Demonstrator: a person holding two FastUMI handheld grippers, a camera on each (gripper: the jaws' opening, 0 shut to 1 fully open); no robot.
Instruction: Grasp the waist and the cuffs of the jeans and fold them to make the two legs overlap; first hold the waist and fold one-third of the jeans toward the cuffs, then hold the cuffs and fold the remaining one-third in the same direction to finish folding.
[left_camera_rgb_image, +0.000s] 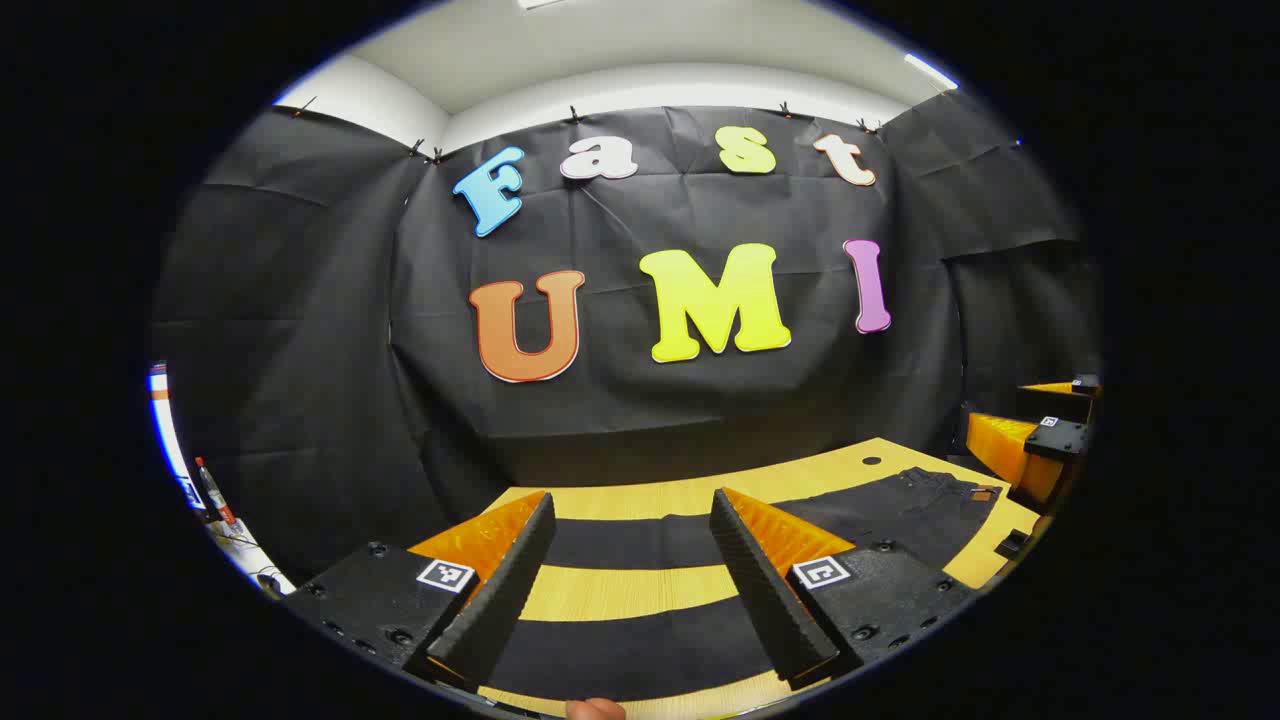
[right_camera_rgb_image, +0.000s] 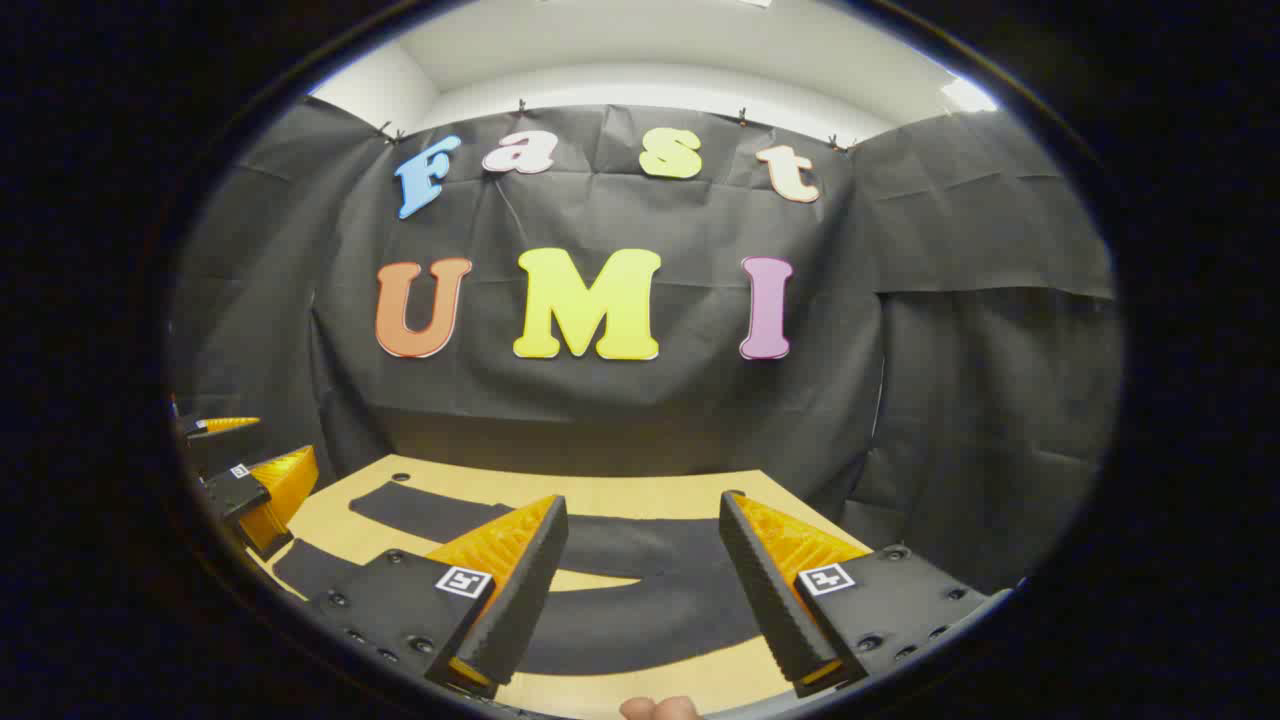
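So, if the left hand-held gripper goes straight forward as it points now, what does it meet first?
Probably the booth's black cloth wall: the left hand-held gripper points level, above the jeans on the wooden table. Depth is unclear.

Right tool (right_camera_rgb_image: 640, 590) gapes above dark jeans (right_camera_rgb_image: 620, 600) on table (right_camera_rgb_image: 640, 495).

One pair of jeans (left_camera_rgb_image: 900, 515) lies spread on one wooden table (left_camera_rgb_image: 620, 590), its two legs apart. Two grippers are present: the left (left_camera_rgb_image: 635, 590) and the right (right_camera_rgb_image: 640, 595), each with two fingers.
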